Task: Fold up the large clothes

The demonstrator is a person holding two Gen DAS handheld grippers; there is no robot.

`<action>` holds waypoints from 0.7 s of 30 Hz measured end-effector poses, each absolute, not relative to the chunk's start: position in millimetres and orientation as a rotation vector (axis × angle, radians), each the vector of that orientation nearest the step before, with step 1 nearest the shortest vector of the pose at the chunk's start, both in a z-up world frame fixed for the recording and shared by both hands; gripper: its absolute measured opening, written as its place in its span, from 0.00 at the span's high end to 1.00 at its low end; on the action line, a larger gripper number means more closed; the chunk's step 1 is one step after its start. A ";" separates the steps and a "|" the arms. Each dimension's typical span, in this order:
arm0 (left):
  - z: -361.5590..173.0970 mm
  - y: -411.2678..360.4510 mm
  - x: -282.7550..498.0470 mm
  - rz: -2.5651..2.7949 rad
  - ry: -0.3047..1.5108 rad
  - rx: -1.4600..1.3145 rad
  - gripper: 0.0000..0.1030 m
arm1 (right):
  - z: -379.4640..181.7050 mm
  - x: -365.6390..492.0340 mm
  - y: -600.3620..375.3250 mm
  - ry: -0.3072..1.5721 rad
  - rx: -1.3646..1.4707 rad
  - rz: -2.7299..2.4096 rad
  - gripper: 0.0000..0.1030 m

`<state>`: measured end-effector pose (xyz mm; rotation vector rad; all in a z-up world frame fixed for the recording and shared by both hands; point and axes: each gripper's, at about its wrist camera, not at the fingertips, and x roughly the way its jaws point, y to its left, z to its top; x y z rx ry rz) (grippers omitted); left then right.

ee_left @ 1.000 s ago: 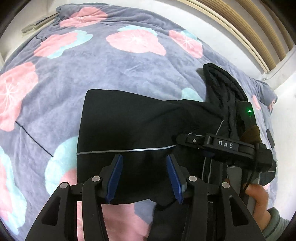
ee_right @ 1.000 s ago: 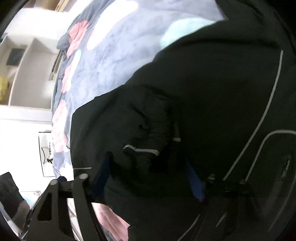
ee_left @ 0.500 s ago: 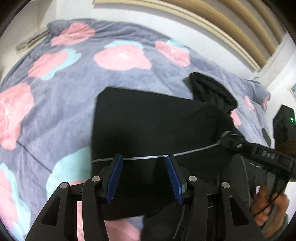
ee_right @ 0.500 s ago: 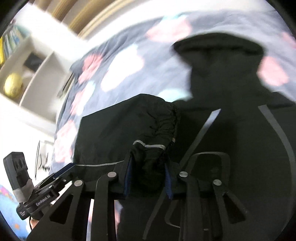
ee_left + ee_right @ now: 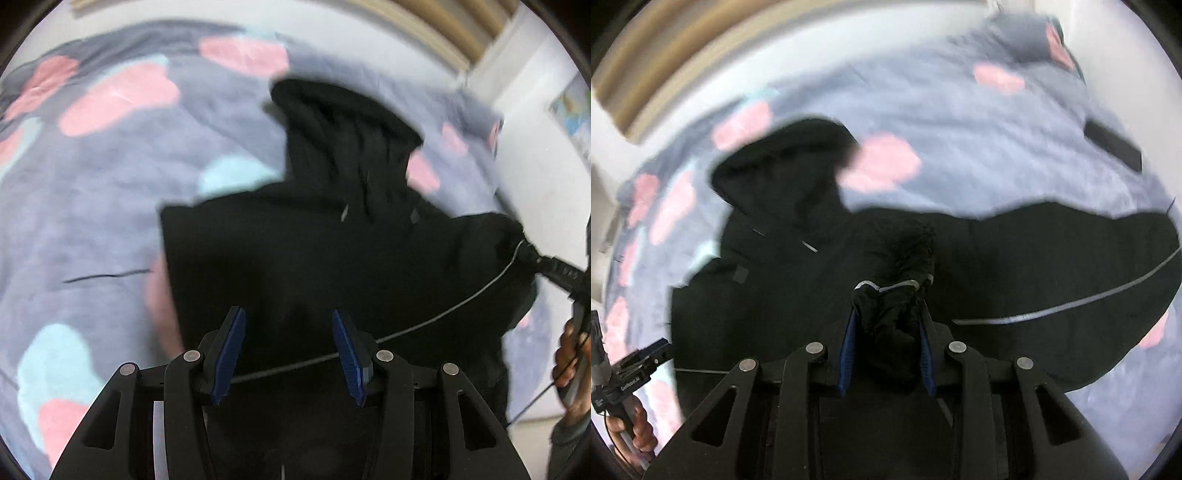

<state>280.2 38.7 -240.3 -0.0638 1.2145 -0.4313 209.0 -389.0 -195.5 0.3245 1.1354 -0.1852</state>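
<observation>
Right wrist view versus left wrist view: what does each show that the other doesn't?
Only the right wrist view shows the right gripper shut on the jacket's bunched cuff, with its grey reflective band, and a dark flat object far off on the bed.

Only the left wrist view shows the left gripper with nothing pinched between its blue pads.

Both show the black hooded jacket lying on the floral blanket.

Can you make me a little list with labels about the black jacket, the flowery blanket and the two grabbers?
garment: black jacket with hood, spread on the blanket
surface: grey blanket with pink and light blue flowers
right gripper: jaws shut on the jacket's sleeve cuff, lifting it
left gripper: jaws open above the jacket, nothing held
blur: both views smeared
</observation>
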 end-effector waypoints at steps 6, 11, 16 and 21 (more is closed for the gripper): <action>-305.2 11.8 295.7 -0.366 1.285 0.061 0.51 | -290.5 206.8 -401.9 1.293 0.403 -0.266 0.67; -315.4 -0.4 299.9 -0.355 1.273 0.151 0.49 | -309.7 209.4 -402.1 1.321 0.419 -0.279 0.66; -296.5 0.0 301.1 -0.351 1.277 0.144 0.49 | -278.7 212.8 -394.5 1.349 0.311 -0.307 0.52; -247.6 19.7 288.6 -0.398 1.202 0.041 0.49 | -217.6 201.6 -357.6 1.196 0.211 -0.228 0.27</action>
